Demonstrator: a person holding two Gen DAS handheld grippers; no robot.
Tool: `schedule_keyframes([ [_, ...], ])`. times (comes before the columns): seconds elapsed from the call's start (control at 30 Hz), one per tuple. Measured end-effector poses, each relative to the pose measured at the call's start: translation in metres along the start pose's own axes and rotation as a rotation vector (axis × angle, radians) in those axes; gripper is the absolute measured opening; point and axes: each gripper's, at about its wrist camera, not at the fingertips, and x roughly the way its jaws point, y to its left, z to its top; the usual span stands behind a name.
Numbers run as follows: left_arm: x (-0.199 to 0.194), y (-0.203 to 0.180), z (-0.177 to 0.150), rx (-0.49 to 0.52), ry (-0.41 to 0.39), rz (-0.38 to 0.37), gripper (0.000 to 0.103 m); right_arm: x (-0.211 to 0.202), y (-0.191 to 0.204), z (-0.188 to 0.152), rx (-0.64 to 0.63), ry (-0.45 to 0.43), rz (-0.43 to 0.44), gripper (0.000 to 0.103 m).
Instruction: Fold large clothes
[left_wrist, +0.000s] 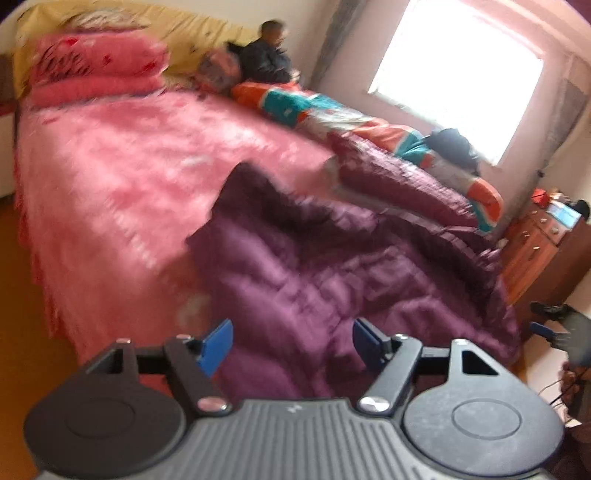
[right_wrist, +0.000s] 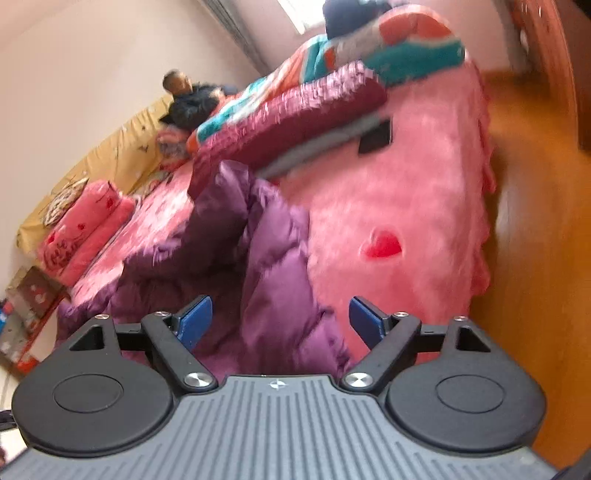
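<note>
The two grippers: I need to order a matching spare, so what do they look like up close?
Both look alike. The left gripper and right gripper each have two flat blue fingers on black hinged arms with silver screws. Behind these sit two round black discs and a grey ribbed body bearing a small white mark at its front edge. No cables show on either.

The purple quilted coat (left_wrist: 332, 266) is glossy, satiny cloth, puffed in stitched channels. Under it the pink bedspread (left_wrist: 110, 166) looks plush and fuzzy, matt. At two o'clock from the coat, a maroon quilt (left_wrist: 399, 184) has a ribbed sheen. The floor (right_wrist: 535, 221) is smooth, polished wood. Each gripper, left (left_wrist: 291, 347) and right (right_wrist: 280, 321), is matt black plastic with bright metal screws and blue pads.
</note>
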Motion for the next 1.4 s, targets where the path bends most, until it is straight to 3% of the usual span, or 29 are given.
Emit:
schedule_keyframes([
  [0.13,0.023,-0.026,0.022,0.094,-0.022,-0.077,0.071,0.018,0.021,0.007,-0.110,-0.035,0.027,0.102],
  [0.23,0.057,-0.042,0.034,0.150,-0.007,-0.111,0.071,0.045,0.047,0.007,-0.234,0.009,0.043,0.096],
  [0.37,0.102,-0.049,0.048,0.172,0.007,-0.120,0.065,0.096,0.081,0.003,-0.462,0.044,-0.023,0.087],
  [0.47,0.129,-0.049,0.054,0.200,0.009,-0.115,0.064,0.131,0.096,0.008,-0.551,0.029,-0.079,0.078],
  [0.67,0.166,-0.036,0.062,0.194,-0.025,-0.029,0.061,0.192,0.103,0.037,-0.527,0.003,-0.143,0.079],
  [0.87,0.180,-0.007,0.071,0.113,-0.094,0.056,0.056,0.256,0.101,0.066,-0.459,0.049,-0.198,0.091],
  [1.13,0.208,0.013,0.070,0.088,-0.149,0.119,0.057,0.310,0.101,0.052,-0.534,0.058,-0.243,0.103],
  [1.4,0.241,0.021,0.070,0.091,-0.166,0.134,0.065,0.351,0.091,0.045,-0.463,0.087,-0.219,0.103],
])
